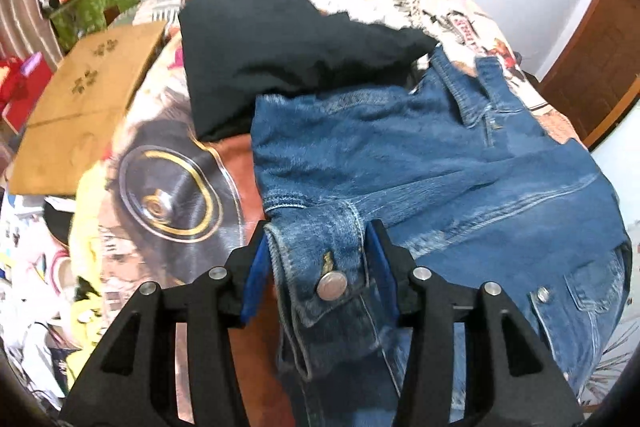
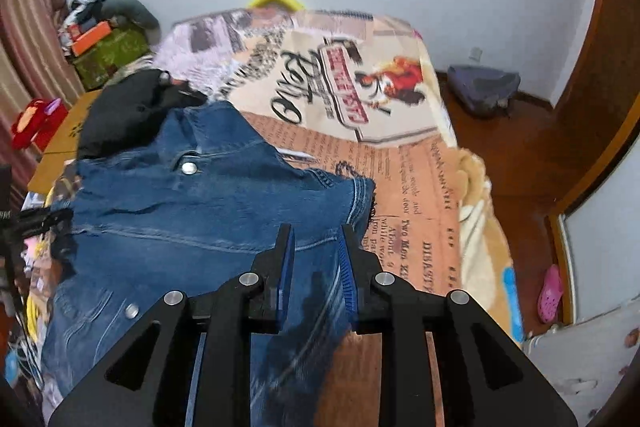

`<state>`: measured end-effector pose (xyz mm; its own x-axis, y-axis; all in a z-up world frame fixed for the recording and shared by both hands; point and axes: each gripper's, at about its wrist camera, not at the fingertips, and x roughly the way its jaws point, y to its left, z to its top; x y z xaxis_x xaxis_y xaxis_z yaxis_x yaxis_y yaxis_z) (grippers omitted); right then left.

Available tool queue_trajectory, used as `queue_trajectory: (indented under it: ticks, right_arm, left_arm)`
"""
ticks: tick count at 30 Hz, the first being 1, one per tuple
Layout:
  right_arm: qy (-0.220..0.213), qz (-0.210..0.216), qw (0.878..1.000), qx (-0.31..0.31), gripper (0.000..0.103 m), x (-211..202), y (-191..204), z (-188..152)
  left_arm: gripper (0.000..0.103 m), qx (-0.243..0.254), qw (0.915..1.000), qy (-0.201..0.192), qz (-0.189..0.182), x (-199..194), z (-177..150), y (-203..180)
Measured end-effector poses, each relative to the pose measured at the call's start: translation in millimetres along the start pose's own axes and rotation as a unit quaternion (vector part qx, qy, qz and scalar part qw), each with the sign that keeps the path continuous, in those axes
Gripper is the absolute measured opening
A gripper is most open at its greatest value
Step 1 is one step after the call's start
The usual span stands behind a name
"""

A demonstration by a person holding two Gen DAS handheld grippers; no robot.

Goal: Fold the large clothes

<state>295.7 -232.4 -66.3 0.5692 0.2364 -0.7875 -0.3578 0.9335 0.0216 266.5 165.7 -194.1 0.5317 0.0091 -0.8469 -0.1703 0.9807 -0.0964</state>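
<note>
**Denim jacket: setting down a fold on the bed**

While the denim jacket is lying spread across the bed, partly folded, both grippers are standing over its near edge. A black garment is lying just beyond the jacket, touching its far edge. The left gripper is standing spread, with the buttoned cuff between its jaws; the pads are not visibly pressing the cloth, so the cuff is judged released. The right gripper is standing slightly parted above the denim, pinching nothing. The step in hand is judged to be laying down a folded part. The next move is calling for a fresh pinch on an outer edge.
</note>
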Motion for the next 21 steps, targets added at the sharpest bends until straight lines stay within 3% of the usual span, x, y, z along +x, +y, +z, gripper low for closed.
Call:
queue_trajectory:
  ticks: [4, 6, 11, 14, 17, 21]
  right_arm:
    - [-0.026, -0.012, 1.000, -0.009, 0.032, -30, 2, -11]
    - [-0.038, -0.013, 0.999, -0.006, 0.042, -42, 1, -19]
    - [-0.034, -0.011, 0.999, -0.008, 0.044, -55, 3, -38]
    - [-0.014, -0.003, 1.000, -0.008, 0.045, -49, 5, -52]
    - [0.013, 0.001, 1.000, -0.005, 0.046, -41, 7, -64]
    - [0.046, 0.018, 0.999, 0.004, 0.046, -28, 8, -81]
  left_arm:
    - [0.048, 0.040, 0.9979, -0.037, 0.034, -34, -1, -12]
    - [0.056, 0.050, 0.9970, -0.049, 0.035, -50, -5, -14]
    - [0.063, 0.060, 0.9958, -0.059, 0.035, -73, -24, -12]
    - [0.071, 0.062, 0.9967, -0.044, 0.031, -71, -37, -7]
    - [0.072, 0.055, 0.9979, -0.012, 0.030, -57, -47, -1]
    - [0.072, 0.018, 0.9982, 0.052, -0.024, -29, -65, 13]
